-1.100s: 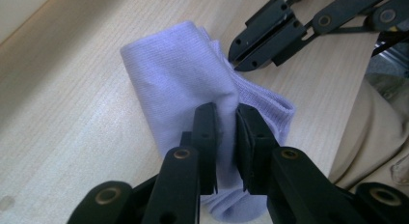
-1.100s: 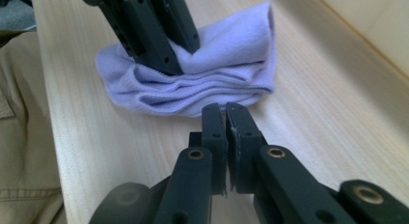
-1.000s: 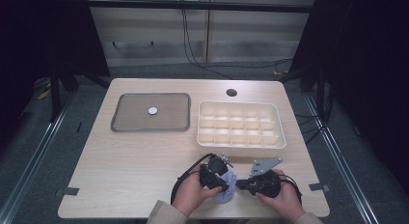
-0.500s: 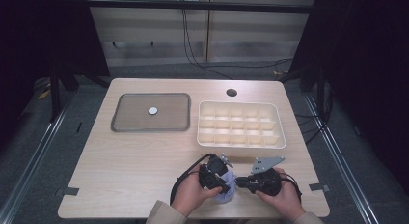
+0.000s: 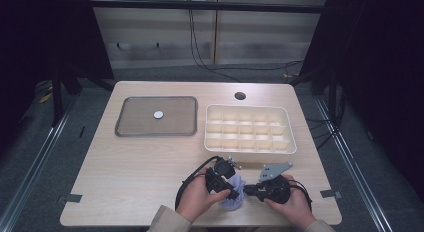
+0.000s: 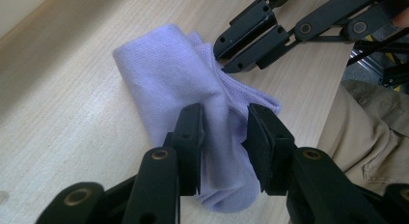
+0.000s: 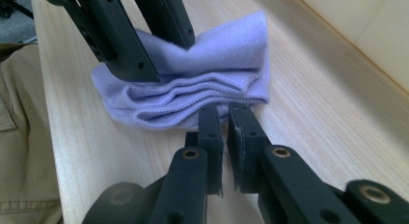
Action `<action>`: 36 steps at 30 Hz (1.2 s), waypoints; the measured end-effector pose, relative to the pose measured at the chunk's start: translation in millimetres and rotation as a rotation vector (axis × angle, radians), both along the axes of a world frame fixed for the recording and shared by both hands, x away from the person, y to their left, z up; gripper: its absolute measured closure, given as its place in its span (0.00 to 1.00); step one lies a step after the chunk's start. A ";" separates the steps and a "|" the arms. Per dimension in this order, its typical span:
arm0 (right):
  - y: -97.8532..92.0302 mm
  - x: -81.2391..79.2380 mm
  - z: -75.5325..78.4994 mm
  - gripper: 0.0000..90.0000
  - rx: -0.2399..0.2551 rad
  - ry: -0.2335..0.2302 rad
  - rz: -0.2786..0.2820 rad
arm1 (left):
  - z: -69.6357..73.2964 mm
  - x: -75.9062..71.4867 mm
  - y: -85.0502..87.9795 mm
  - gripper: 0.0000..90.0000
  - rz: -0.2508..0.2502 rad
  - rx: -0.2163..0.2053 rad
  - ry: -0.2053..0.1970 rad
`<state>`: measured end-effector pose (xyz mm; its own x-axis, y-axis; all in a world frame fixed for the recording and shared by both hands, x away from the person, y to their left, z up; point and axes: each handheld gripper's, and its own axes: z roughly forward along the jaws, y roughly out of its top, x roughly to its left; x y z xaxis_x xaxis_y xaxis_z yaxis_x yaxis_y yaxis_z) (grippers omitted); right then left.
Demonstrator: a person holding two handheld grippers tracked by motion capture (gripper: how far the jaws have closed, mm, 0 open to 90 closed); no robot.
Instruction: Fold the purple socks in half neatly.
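lilac cloth point(image 5: 234, 196) near table's front edge point(image 5: 125, 223); left hand-held gripper point(image 6: 223, 132) loosening around it, right hand-held gripper point(image 7: 224, 119) pinching its hem.

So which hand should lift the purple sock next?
Probably the right. The right gripper is pinched shut on the sock's edge, while the left gripper's jaws have just been opening around its folds.

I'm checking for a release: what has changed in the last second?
The left tongs have just been opening, the folded lilac cloth between their jaws. The right tongs stay shut on the cloth's edge. Both hands, the tray and the divided box stayed put.
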<state>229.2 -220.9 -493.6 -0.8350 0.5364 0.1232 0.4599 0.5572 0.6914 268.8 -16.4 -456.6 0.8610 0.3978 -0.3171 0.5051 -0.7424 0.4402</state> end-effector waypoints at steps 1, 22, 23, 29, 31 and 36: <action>0.2 -0.1 -0.1 0.93 -0.001 0.001 0.001 | 1.1 0.5 0.3 0.73 -0.003 0.002 -0.001; 0.5 0.4 -1.7 0.94 -0.009 0.002 0.009 | 14.2 5.9 6.9 0.88 0.034 -0.018 0.033; 0.7 0.4 -1.8 0.94 -0.010 0.002 0.009 | 13.8 5.9 6.6 0.89 0.031 -0.017 0.031; 1.6 -0.1 -1.9 0.94 -0.013 0.004 0.009 | 2.2 2.7 -2.3 0.93 0.000 0.006 0.026; 1.2 0.2 -2.2 0.94 -0.018 0.002 0.009 | -2.1 1.4 -6.6 0.93 -0.009 0.020 0.026; 0.1 0.1 -2.5 0.94 -0.025 0.007 0.006 | -6.4 -0.2 -10.5 0.93 -0.012 0.032 0.011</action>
<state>229.3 -220.7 -496.1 -0.8373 0.5343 0.1159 0.4615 0.5771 0.6738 268.6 -26.9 -463.0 0.8622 0.3976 -0.3138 0.5008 -0.7621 0.4104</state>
